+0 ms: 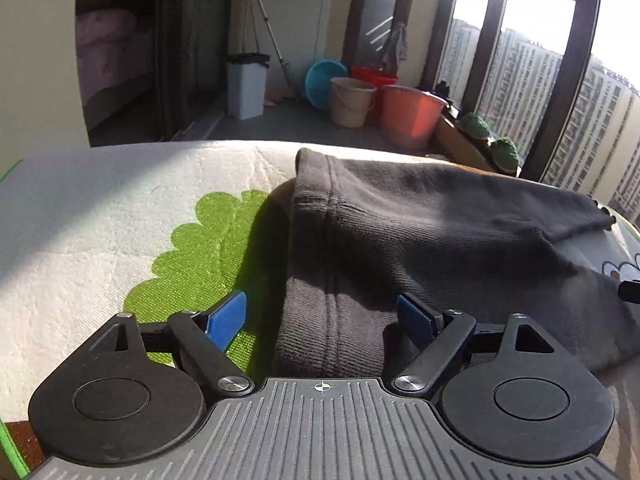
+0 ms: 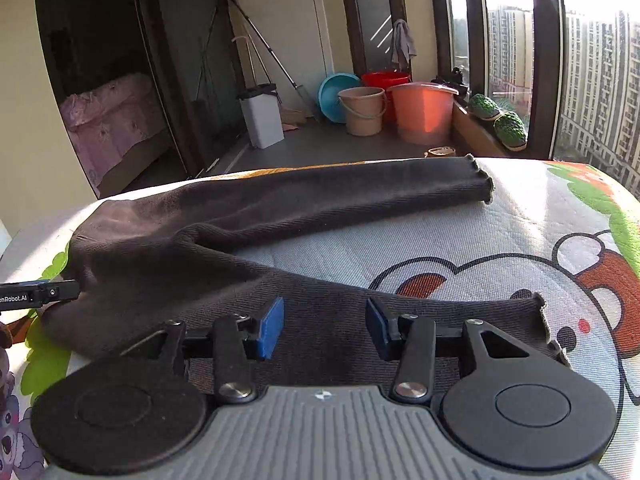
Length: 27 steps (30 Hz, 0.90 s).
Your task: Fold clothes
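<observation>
Dark grey trousers (image 1: 400,232) lie spread on a cartoon-print mat (image 1: 120,220). In the left wrist view my left gripper (image 1: 320,322) is open and empty, its blue pads astride the waistband end. In the right wrist view the trousers (image 2: 200,236) show two legs splayed apart, the far leg (image 2: 360,192) reaching right and the near leg (image 2: 420,312) under my right gripper (image 2: 325,330), which is open and empty just above the cloth. The tip of the left gripper (image 2: 40,294) shows at the left edge.
Behind the mat stand a white bin (image 2: 262,116), a beige bucket (image 2: 362,112), an orange bucket (image 2: 422,112), a red tub and a blue basin (image 2: 336,92). Windows run along the right. A doorway at the left opens on a bed (image 2: 112,124).
</observation>
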Available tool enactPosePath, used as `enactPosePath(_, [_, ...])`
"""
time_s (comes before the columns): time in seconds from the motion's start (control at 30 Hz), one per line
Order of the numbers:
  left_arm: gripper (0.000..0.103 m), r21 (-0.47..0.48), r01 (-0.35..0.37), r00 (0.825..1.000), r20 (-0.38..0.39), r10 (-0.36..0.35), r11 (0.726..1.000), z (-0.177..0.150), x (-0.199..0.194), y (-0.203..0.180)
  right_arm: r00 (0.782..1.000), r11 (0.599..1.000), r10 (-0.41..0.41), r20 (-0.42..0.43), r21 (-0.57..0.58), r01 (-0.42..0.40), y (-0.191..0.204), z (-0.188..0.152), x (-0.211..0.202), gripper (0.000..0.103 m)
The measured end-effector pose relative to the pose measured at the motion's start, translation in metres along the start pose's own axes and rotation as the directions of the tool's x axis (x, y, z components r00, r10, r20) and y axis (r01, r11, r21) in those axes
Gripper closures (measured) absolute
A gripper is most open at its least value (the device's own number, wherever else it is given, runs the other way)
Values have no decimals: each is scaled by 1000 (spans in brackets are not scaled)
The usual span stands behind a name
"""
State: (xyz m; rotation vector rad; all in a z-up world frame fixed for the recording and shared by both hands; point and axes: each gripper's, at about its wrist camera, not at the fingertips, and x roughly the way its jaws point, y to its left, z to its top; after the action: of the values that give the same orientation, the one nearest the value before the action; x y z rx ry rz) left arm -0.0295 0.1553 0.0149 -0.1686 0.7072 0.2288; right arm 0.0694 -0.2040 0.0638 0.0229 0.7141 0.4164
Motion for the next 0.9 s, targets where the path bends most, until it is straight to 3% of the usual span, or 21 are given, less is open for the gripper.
enactPosePath(0.1, [35, 14, -13, 1000, 12, 13, 1000, -7, -12, 8, 999, 999, 42, -31, -21, -42, 10, -9, -1, 44])
enactPosePath(0.2, [35, 7, -26, 999, 22, 26, 1000, -13, -24, 14, 996, 996, 74, -59, -39, -77, 18, -17, -3, 44])
enactPosePath(0.37, [20, -12, -48, 998, 37, 49, 999, -21, -32, 15, 999, 997, 27, -35, -72, -29, 17, -29, -9, 34])
enactPosePath(0.43, [9, -3, -68, 997, 45, 68, 998, -20, -34, 9, 999, 997, 33, -37, -61, -36, 23, -32, -8, 0])
enactPosePath(0.57, [7, -25, -15, 999, 41, 16, 1000, -21, -46, -2, 998, 996, -45, -37, -81, 42, 47, -35, -6, 0])
enactPosePath(0.63, [3, -20, 8, 999, 54, -7, 1000, -24, -59, -11, 999, 999, -21, -25, -35, 20, 51, -37, -16, 0])
enactPosePath(0.7, [0, -7, 18, 997, 73, -18, 1000, -29, -75, -21, 1000, 1000, 10, -1, -19, -10, 58, -43, -35, 0])
enactPosePath(0.9, [0, -13, 86, 989, 122, -83, 996, -55, -137, -44, 986, 996, -87, 141, -7, 89, 81, -71, -116, 0])
